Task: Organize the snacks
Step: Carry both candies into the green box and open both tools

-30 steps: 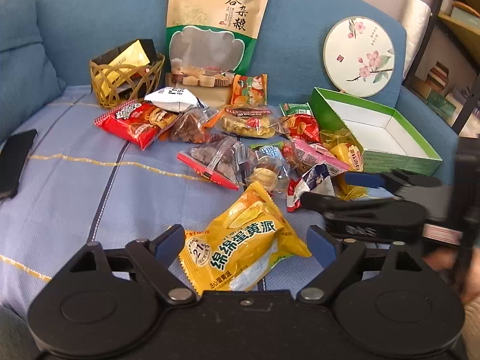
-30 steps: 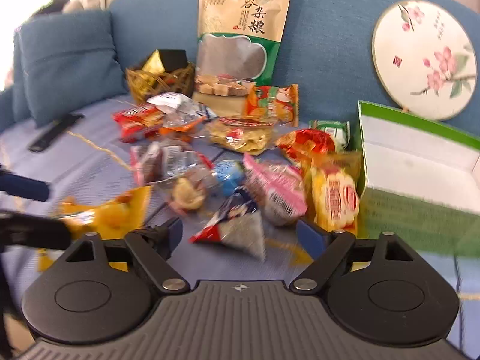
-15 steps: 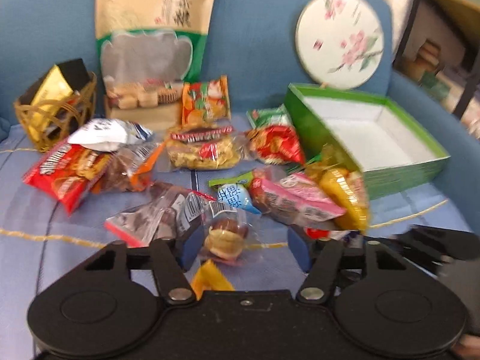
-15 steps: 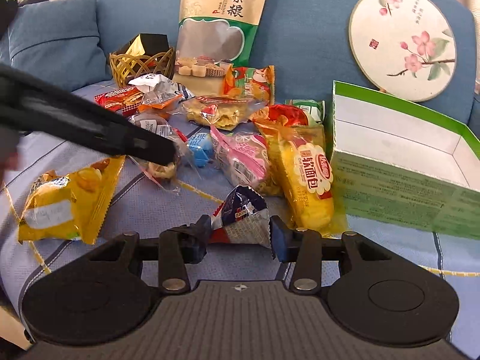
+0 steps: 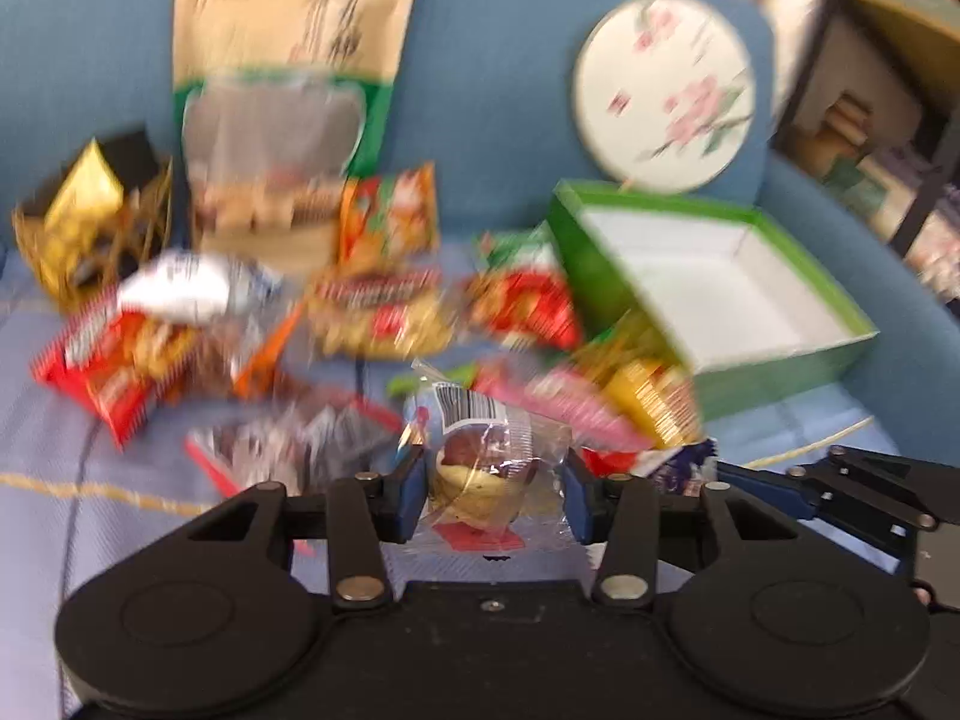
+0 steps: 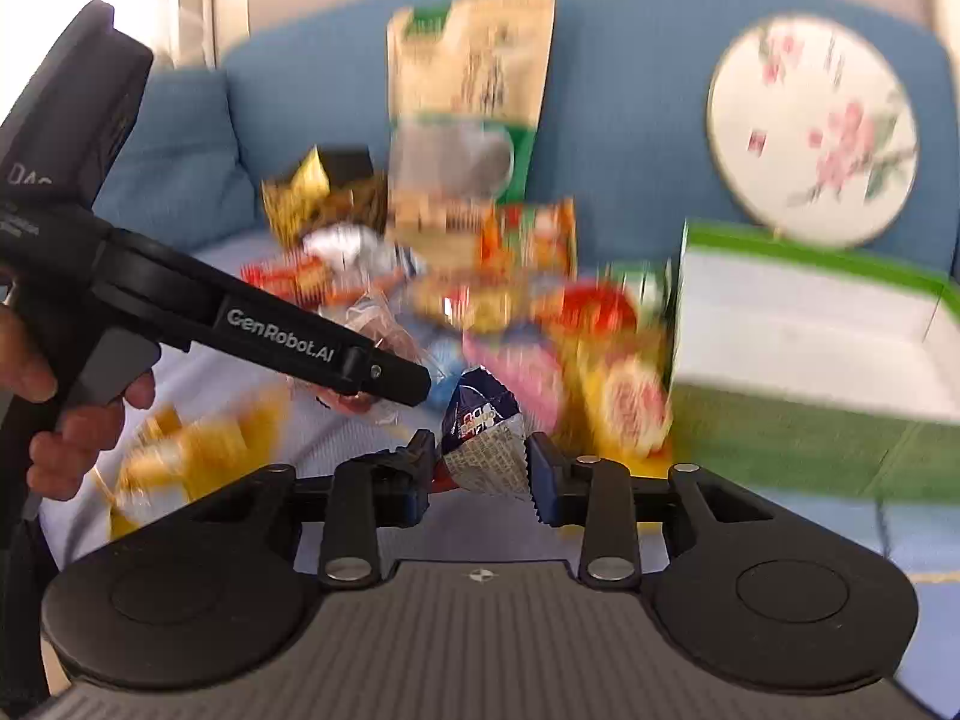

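Holding a clear-wrapped cake (image 5: 489,471) clamped in your left fingers (image 5: 414,483) and a small blue packet (image 6: 483,438) clamped in your right fingers (image 6: 543,480), you have the open green box (image 6: 810,444) ahead-right of both, nearer the right

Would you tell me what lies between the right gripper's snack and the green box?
In the right wrist view, a yellow packet lies between the blue snack and the green box.
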Demonstrator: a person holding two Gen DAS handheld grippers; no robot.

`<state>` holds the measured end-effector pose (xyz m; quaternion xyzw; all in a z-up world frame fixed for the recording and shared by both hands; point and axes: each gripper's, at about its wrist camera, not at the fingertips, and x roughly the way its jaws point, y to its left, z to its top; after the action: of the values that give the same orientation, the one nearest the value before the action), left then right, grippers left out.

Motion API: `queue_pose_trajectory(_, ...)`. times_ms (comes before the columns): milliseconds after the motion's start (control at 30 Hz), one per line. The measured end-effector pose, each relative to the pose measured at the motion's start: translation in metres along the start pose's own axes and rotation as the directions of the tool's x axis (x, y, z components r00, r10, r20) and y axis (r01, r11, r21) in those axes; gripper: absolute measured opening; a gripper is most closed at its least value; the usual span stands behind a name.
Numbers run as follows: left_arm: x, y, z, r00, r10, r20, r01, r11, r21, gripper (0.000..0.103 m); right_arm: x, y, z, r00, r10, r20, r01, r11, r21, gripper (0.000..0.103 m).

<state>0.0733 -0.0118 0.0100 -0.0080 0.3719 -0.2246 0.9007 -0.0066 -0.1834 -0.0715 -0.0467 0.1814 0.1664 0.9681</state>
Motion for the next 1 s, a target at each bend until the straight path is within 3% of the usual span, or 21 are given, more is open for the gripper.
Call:
queue_pose_trajectory(133, -0.013, -0.023, 0.023, 0.997, -0.05, 0.052, 0.049, 0.999, 0.019, 0.063, -0.013, -0.015, 0.018, 0.995, -0.068, 0.067, 0.068, 0.998, -0.003, 0.057)
queue_pose_trajectory(333, 0.007, -0.06, 0.059, 0.989, -0.114, 0.091, 0.11, 0.993, 0.049, 0.063, -0.015, -0.066, 0.041, 0.967, -0.224, 0.124, 0.223, 0.975, 0.019, 0.057)
queue_pose_trajectory(500, 0.057, -0.087, 0.075, 0.981, -0.18, 0.066, 0.177, 0.983, 0.046, 0.064, 0.002, -0.109, 0.03, 0.931, -0.352, 0.096, 0.35, 0.936, 0.037, 0.057)
queue_pose_trajectory(733, 0.108, -0.105, 0.07, 0.979, -0.202, 0.005, 0.201, 0.978, 0.059, 0.066, 0.019, -0.14, 0.01, 0.923, -0.385, -0.001, 0.384, 0.919, 0.091, 0.058)
queue_pose_trajectory(767, 0.112, -0.104, 0.068, 0.978, -0.208, 0.002, 0.207, 0.977, 0.051, 0.074, 0.021, -0.141, 0.01, 0.923, -0.384, -0.006, 0.383, 0.919, 0.09, 0.058)
queue_pose_trajectory(800, 0.115, -0.103, 0.066, 0.977, -0.211, 0.008, 0.21, 0.977, 0.045, 0.102, 0.023, -0.14, 0.009, 0.921, -0.389, -0.006, 0.388, 0.918, 0.08, 0.061)
queue_pose_trajectory(867, 0.113, -0.101, 0.064, 0.971, -0.239, 0.026, 0.238, 0.97, 0.048, 0.103, 0.027, -0.135, 0.008, 0.908, -0.419, 0.011, 0.418, 0.908, 0.032, 0.075)
queue_pose_trajectory(900, 0.109, -0.1, 0.063, 0.967, -0.253, 0.035, 0.251, 0.967, 0.052, 0.103, 0.027, -0.131, 0.009, 0.902, -0.432, 0.017, 0.432, 0.902, 0.003, 0.103)
queue_pose_trajectory(1000, 0.08, -0.095, 0.062, 0.979, -0.179, 0.096, 0.174, 0.983, 0.061, 0.103, 0.016, -0.121, 0.011, 0.895, -0.438, 0.085, 0.444, 0.895, -0.055, 0.103)
